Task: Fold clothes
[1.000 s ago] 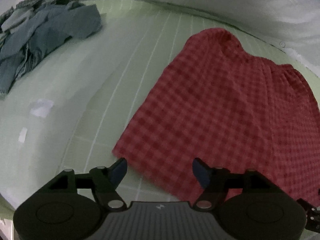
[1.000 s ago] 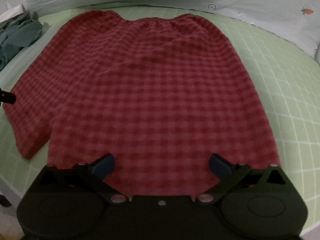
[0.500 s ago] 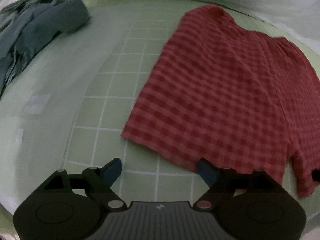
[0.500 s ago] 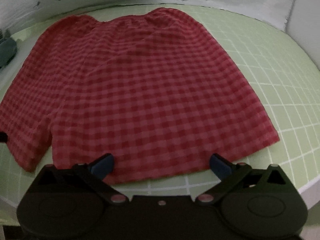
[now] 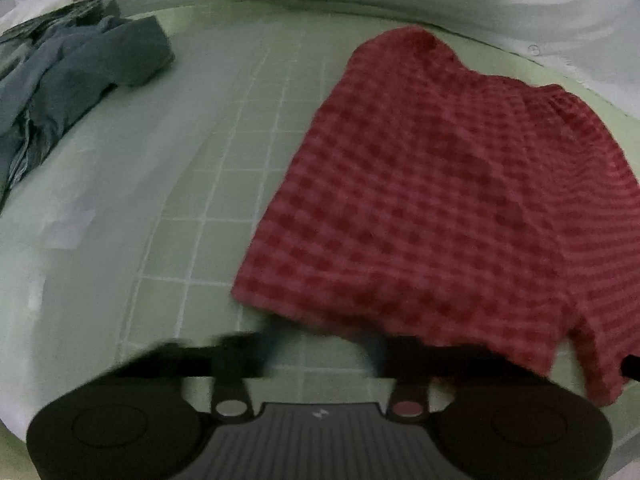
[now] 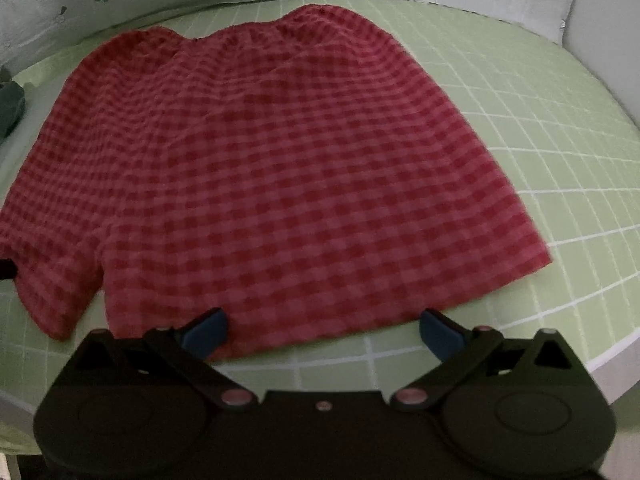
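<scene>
We are looking at red checked shorts (image 5: 440, 200) lying flat on the green gridded sheet (image 6: 520, 128). Our left gripper (image 5: 324, 344) has just been snapping closed at their near hem, though blur is hiding whether cloth is caught. Our right gripper (image 6: 322, 330) is hovering wide open over the hem, gripping nothing.

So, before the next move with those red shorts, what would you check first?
1. Shorts spread flat on the sheet: ok.
2. Left gripper shut: ok. Its jaws have just been closing, and the picture is blurred there.
3. Hem caught in the left gripper: cannot tell. The hem lies right at its fingers.
4. Right gripper gripping the hem: not ok. It is open, with the hem just ahead of it.
5. Blue pile apart from the shorts: ok.
</scene>
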Available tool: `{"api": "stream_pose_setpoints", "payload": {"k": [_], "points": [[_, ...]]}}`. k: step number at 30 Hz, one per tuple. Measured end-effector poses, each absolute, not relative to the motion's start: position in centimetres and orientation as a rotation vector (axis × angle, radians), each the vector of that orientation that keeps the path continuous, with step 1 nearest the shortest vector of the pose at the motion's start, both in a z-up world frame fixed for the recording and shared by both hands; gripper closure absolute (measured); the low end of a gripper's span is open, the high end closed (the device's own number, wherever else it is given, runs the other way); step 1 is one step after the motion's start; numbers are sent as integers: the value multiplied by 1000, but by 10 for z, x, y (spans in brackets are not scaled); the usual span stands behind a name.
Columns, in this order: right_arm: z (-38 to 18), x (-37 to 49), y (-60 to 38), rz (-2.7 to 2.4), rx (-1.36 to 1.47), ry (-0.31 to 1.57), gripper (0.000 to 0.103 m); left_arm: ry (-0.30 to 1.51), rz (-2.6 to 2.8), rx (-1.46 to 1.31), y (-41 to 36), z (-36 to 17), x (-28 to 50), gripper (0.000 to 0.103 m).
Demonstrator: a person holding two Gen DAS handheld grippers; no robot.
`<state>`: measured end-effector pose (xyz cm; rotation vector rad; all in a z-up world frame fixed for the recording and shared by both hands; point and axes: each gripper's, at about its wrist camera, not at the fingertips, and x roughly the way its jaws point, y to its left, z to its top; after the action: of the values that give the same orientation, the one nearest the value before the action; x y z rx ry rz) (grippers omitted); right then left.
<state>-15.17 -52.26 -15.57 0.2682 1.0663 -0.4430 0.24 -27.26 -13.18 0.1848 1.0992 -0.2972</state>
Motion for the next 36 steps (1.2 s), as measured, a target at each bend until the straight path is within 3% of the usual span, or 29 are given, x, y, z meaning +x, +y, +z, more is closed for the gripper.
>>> {"api": "stream_pose_setpoints", "payload": {"k": [7, 15, 18, 20, 26, 29, 33, 36], "points": [[-139, -161, -559, -423, 155, 1032, 0, 982, -260, 148, -310, -91, -1, 103], [-136, -184, -615, -432, 203, 996, 0, 864, -631, 160, -438, -41, -50, 103], [-137, -187, -627, -432, 215, 992, 0, 903, -770, 237, -484, -55, -80, 95], [-137, -187, -632, -432, 216, 991, 0, 947, -782, 288, -496, -70, -94, 81], [-134, -183, -634, -375, 221, 960, 0, 1028, -621, 157, -455, -80, -89, 53], [-132, -172, -628, -319, 238, 934, 0, 1035, -490, 119, -433, -79, -83, 46], [-127, -148, -612, -200, 239, 897, 1, 1078, -356, 135, -414, -88, -74, 44], [-126, -124, -600, -116, 240, 886, 7, 1110, -341, 134, -408, -98, -74, 40]]}}
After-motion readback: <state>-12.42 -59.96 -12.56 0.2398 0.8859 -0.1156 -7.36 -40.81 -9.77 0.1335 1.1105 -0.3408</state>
